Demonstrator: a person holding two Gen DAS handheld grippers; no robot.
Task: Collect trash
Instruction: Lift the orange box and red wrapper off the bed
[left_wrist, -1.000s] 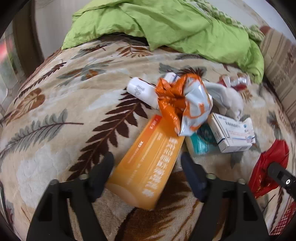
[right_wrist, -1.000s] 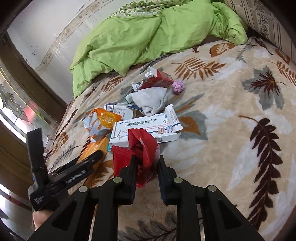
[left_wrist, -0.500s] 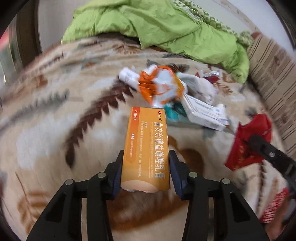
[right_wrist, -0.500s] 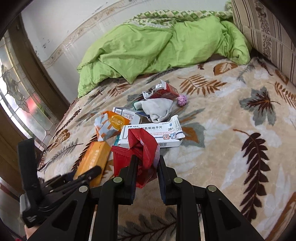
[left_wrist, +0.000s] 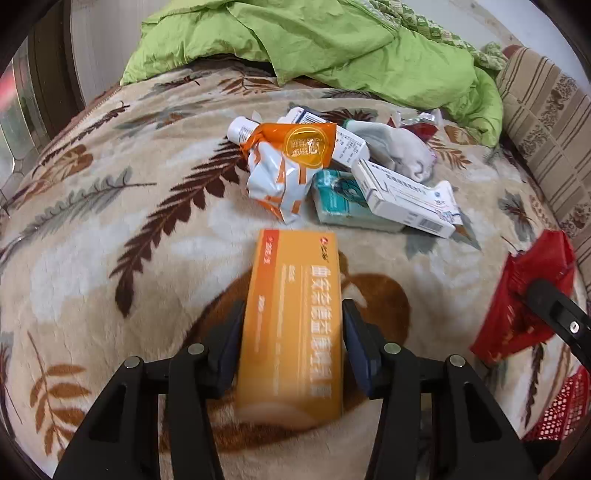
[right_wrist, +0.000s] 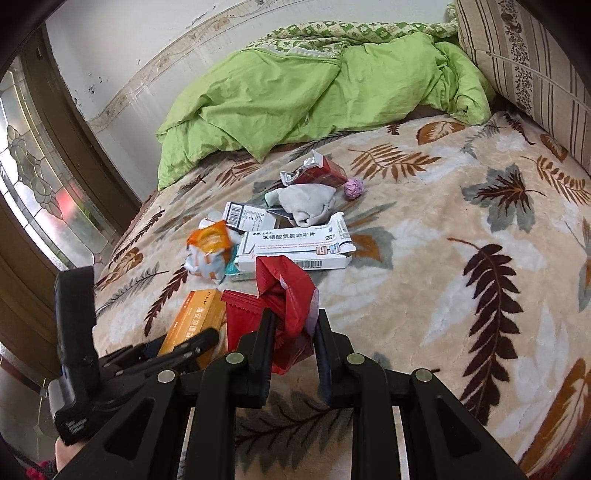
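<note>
The left tool has just clamped the orange medicine box and lifted it off the bed, clear of the litter pile; the right tool stays clenched on the red bag, ready to receive it.

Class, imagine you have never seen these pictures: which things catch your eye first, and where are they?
The orange box stands out, gripped between the fingers of the left hand-held gripper above the leaf-patterned blanket. Next comes the red bag pinched in the right hand-held gripper. Behind both, a litter pile sits mid-bed, before a bright green duvet.
</note>
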